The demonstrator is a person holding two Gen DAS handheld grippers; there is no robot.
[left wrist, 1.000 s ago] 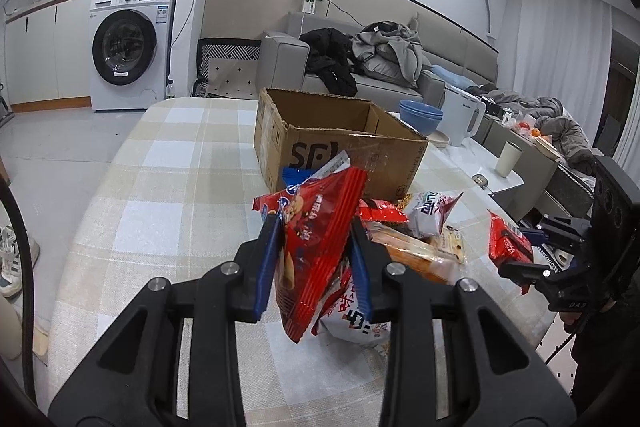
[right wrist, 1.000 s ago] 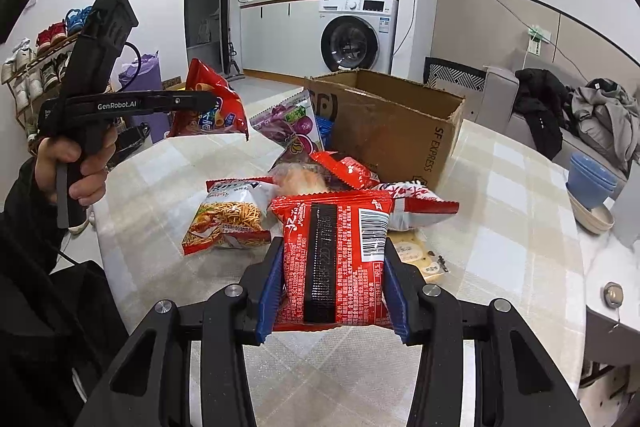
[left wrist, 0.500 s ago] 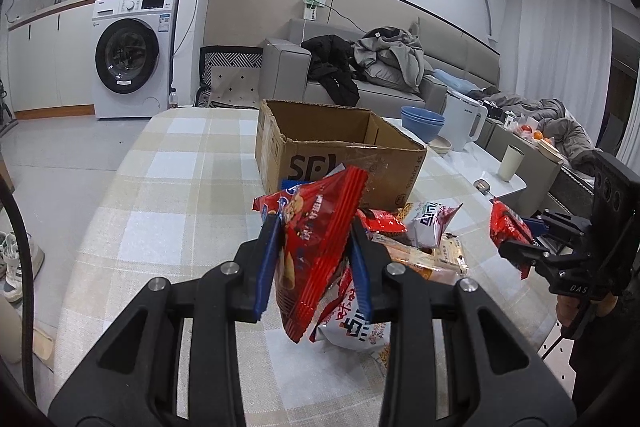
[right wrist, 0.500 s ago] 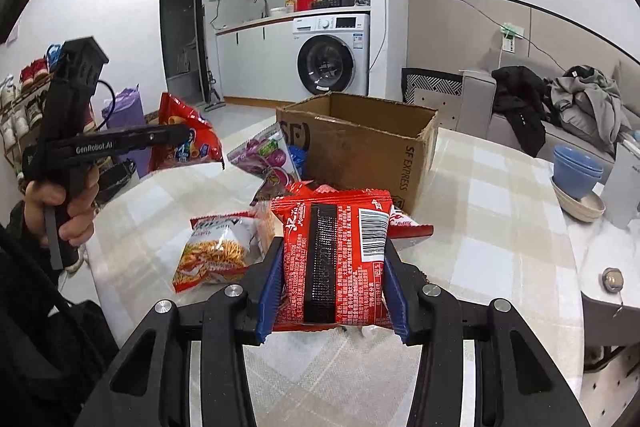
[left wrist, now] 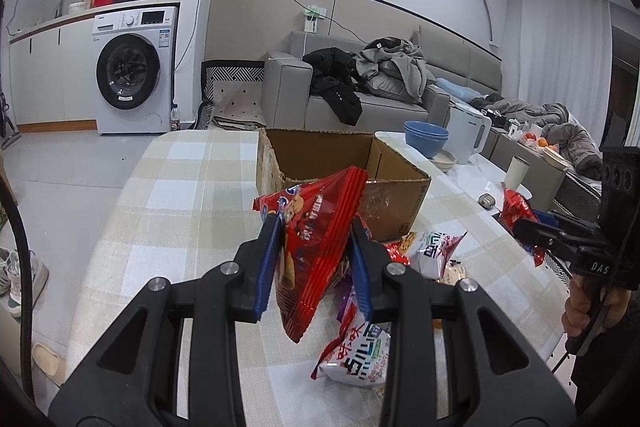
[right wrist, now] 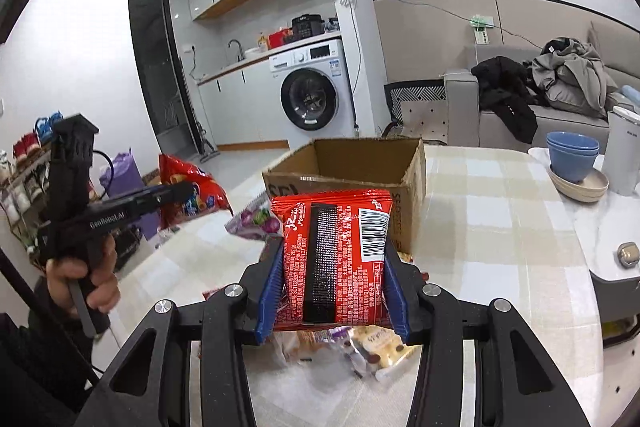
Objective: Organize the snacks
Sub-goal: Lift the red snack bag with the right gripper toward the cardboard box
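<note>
Over table: 2 grippers (left wrist: 314, 263) (right wrist: 334, 289), 1 red pack (left wrist: 316, 239) (right wrist: 336, 259) each, 1 box (left wrist: 344, 171)

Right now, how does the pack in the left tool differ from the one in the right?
The red chip bag in the left tool is edge-on, crumpled and tilted. The red biscuit pack in the right tool is flat, squarish, upright, barcode side facing the camera. Both are red, clamped, and lifted near the cardboard box.

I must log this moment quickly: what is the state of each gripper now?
Left gripper: shut on the red snack bag, held above the table.
Right gripper: shut on the red barcode packet, near the cardboard box.
</note>
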